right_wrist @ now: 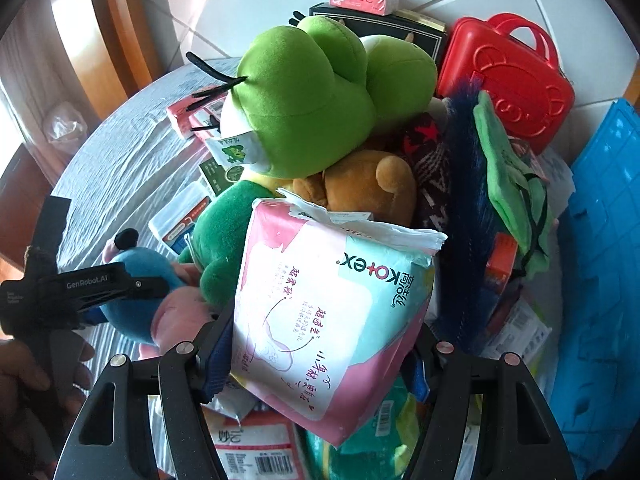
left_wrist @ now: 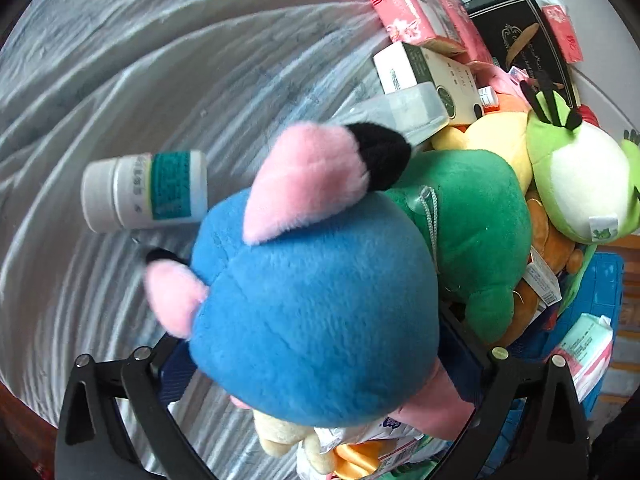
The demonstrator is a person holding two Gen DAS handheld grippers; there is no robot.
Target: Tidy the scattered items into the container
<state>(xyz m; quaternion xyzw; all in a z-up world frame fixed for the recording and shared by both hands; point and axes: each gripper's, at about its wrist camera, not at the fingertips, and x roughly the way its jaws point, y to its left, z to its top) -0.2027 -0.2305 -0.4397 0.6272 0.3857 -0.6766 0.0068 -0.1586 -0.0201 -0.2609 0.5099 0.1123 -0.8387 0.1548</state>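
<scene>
A: Locate the blue plush toy [left_wrist: 312, 304].

B: It sits between the left gripper [left_wrist: 320, 364] jaws, which are spread wide, beside the green plush [left_wrist: 472, 232] at the pile's edge. Whether the pads press it cannot be told. Ears pink, black-tipped.

A: What is unique to each view?

B: The left wrist view alone shows the white bottle [left_wrist: 146, 190] lying on the tablecloth [left_wrist: 160, 60]. The right wrist view alone shows the right gripper [right_wrist: 320, 364] pinching the pad packet [right_wrist: 332, 312], and the red case [right_wrist: 508, 80].
</scene>
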